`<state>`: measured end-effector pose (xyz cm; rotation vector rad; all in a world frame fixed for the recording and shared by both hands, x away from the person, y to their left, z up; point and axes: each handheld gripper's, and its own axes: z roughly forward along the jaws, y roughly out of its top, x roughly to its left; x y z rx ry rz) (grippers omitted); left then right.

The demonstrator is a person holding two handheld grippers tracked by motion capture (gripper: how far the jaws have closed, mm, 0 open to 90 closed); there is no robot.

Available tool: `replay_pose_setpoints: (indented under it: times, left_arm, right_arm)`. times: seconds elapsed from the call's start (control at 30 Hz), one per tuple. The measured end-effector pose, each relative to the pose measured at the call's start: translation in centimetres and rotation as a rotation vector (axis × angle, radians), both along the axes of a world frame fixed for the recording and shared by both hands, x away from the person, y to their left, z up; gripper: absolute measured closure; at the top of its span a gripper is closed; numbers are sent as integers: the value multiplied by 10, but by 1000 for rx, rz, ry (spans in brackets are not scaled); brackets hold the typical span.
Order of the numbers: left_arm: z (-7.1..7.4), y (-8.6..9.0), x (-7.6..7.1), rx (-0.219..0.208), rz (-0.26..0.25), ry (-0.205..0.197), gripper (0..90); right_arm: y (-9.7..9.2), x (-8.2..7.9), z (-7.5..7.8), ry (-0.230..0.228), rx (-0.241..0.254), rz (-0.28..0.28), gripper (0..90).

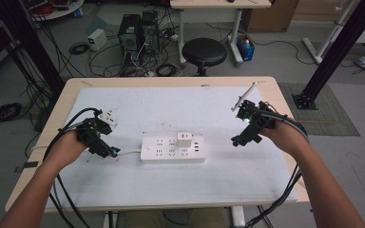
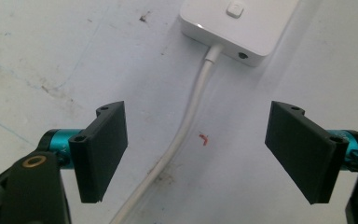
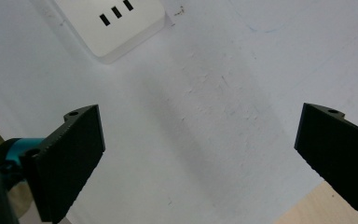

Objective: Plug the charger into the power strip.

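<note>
Glossy white plastic power strip [image 1: 173,148] with smooth rubbery cord [image 2: 182,135] on a matt, scuffed white sheet [image 1: 228,175] over a pale wood table [image 1: 171,81]; gripper pads [image 3: 70,158] are matt black, ridged plastic.

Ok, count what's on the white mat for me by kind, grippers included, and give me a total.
Power strip with its cord: 1
White charger plug seated in the strip: 1
Grippers: 2, left gripper and right gripper, both open and holding nothing
Total: 4
</note>
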<state>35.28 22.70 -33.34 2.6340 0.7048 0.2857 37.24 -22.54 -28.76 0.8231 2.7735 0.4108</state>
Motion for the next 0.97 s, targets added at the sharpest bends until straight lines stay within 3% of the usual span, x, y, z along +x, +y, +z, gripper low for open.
replay_pose_setpoints:
  times: [0.63,0.97]
  left_arm:
    - [-1,4,0,-20,85,-19,210]
    - [-20,14,3,-113,180,-51,210]
  right_arm:
    - [-18,-8,-22,31,60,-35,9]
    - [-29,-14,-49,45,110,-94,9]
